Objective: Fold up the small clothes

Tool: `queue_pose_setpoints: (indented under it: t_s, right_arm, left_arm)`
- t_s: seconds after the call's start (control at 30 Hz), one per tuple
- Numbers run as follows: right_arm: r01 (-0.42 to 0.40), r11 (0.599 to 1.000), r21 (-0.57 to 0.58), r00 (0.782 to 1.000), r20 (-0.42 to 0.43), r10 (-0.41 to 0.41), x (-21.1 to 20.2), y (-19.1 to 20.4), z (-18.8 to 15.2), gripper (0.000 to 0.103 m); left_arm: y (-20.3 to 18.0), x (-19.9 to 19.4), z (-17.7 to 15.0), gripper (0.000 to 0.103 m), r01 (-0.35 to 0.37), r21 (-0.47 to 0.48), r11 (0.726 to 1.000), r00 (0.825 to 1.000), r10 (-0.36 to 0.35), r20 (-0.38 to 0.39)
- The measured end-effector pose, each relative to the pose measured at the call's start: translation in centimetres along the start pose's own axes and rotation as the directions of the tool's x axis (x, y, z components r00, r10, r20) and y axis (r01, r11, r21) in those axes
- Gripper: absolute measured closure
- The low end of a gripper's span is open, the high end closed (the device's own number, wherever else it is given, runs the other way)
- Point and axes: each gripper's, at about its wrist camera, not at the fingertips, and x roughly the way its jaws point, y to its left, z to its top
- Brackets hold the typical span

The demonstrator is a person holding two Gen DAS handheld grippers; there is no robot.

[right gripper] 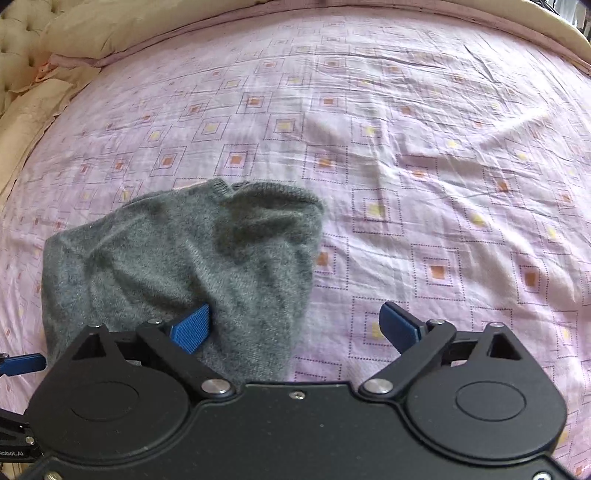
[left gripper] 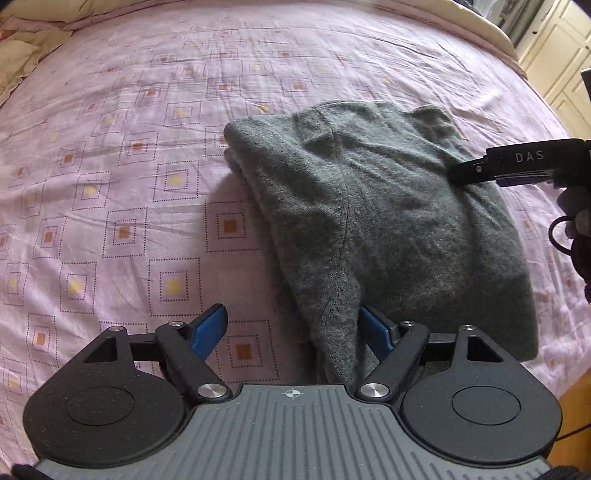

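Note:
A small grey knit sweater (left gripper: pixel 376 221) lies partly folded on the pink patterned bed sheet (left gripper: pixel 110 147). My left gripper (left gripper: pixel 295 328) is open, with the sweater's near left edge lying between its blue pads. My right gripper (right gripper: pixel 295 325) is open too, with the sweater's (right gripper: pixel 184 251) near right edge between its pads. In the left wrist view the right gripper (left gripper: pixel 517 164) shows side-on over the sweater's right part. A blue fingertip of the left gripper (right gripper: pixel 22 363) shows at the left edge of the right wrist view.
Cream pillows (right gripper: pixel 110 29) and a tufted headboard (right gripper: pixel 18 37) lie at the far left of the bed. The bed's cream edge (left gripper: pixel 480 29) and white cupboard doors (left gripper: pixel 561 62) are at the far right. The sheet (right gripper: pixel 443 184) is wrinkled.

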Motion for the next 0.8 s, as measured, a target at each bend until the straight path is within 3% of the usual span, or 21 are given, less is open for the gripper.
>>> queue_pose_setpoints:
  t_s: [0.13, 0.3, 0.37, 0.43, 0.53, 0.67, 0.8]
  right_arm:
    - [0.021, 0.999, 0.048, 0.998, 0.053, -0.024, -1.5, -0.7, 0.5, 0.007]
    - [-0.017, 1.0, 0.01, 0.979, 0.202, 0.015, -5.6, -0.5, 0.2, 0.0]
    - [-0.018, 1.0, -0.013, 0.969, 0.244, 0.021, -7.6, -0.1, -0.5, 0.0]
    - [-0.028, 0.999, -0.027, 0.961, 0.276, 0.034, -9.3, 0.2, -1.4, 0.0]
    - [-0.042, 0.998, -0.038, 0.955, 0.292, 0.052, -11.3, 0.5, -2.7, 0.0]
    - [-0.048, 0.998, -0.038, 0.951, 0.304, 0.057, -13.5, 0.7, -4.6, 0.0]
    - [-0.064, 0.997, -0.039, 0.94, 0.334, 0.074, -15.2, 0.8, -6.3, 0.0]
  left_arm:
    - [0.2, -0.9, -0.3, 0.027, -0.022, -0.037, 0.999, 1.0, 0.022, 0.008]
    - [-0.1, -4.1, 0.1, 0.026, -0.028, -0.1, 0.995, 0.994, 0.039, 0.102]
    - [-0.4, -5.5, 0.4, 0.023, -0.026, -0.108, 0.994, 0.988, 0.042, 0.148]
    - [-1.1, -6.7, 0.7, 0.014, -0.037, -0.105, 0.994, 0.982, 0.055, 0.182]
    - [-1.9, -8.0, 1.0, 0.0, -0.034, -0.101, 0.994, 0.977, 0.054, 0.206]
    - [-3.4, -9.1, 0.9, 0.0, -0.053, -0.098, 0.994, 0.973, 0.074, 0.219]
    - [-4.4, -9.8, 0.2, 0.0, -0.025, -0.104, 0.994, 0.975, 0.047, 0.215]
